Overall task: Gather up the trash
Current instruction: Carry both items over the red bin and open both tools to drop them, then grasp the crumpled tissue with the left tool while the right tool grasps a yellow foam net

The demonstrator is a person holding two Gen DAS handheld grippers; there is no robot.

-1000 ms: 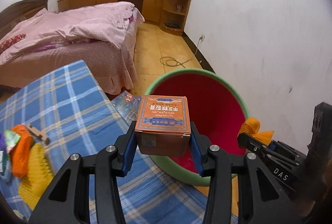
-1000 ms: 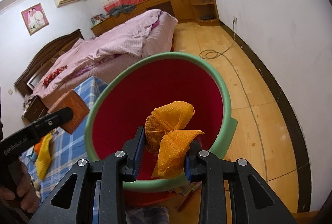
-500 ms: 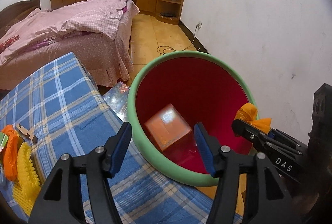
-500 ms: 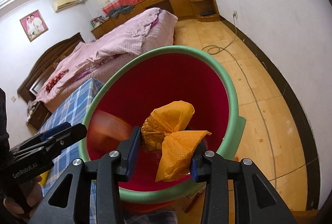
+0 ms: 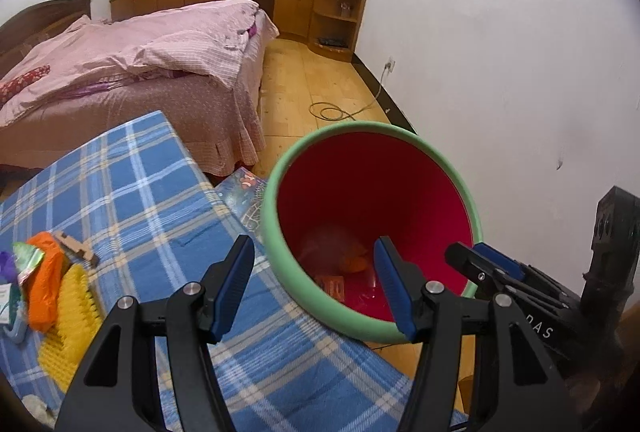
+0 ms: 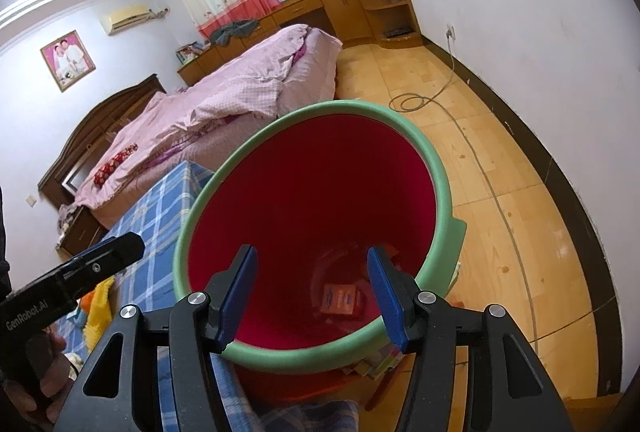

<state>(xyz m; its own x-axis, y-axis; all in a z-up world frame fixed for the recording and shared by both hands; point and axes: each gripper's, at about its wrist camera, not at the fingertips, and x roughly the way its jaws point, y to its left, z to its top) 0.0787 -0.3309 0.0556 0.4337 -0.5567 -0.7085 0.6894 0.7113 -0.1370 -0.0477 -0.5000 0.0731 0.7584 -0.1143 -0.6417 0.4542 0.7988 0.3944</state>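
A red bin with a green rim [image 5: 360,126] [image 6: 320,110] stands on the floor beside the blue plaid surface. On its bottom lies a small orange box [image 6: 340,298] [image 5: 332,284], with a blurred orange wad [image 5: 354,263] beside it. My left gripper [image 5: 314,248] hovers over the bin's near edge, open and empty. My right gripper [image 6: 312,254] hangs above the bin mouth, its jaws opening with nothing between them. Each gripper shows at the side of the other's view: the right gripper's fingers [image 5: 480,260] and the left gripper's fingers [image 6: 120,252].
The blue plaid surface [image 5: 140,192] carries more litter at its left: an orange wrapper [image 5: 44,280], a yellow brush [image 5: 74,316] and a cardboard scrap [image 5: 74,250]. Printed sheets [image 5: 244,188] lie by the bin. A pink bed [image 5: 140,64], a floor cable [image 5: 332,110] and a white wall surround it.
The left gripper opened and the orange box fell into the bin. The right gripper opened and its orange wad dropped in too. Both stay over the bin.
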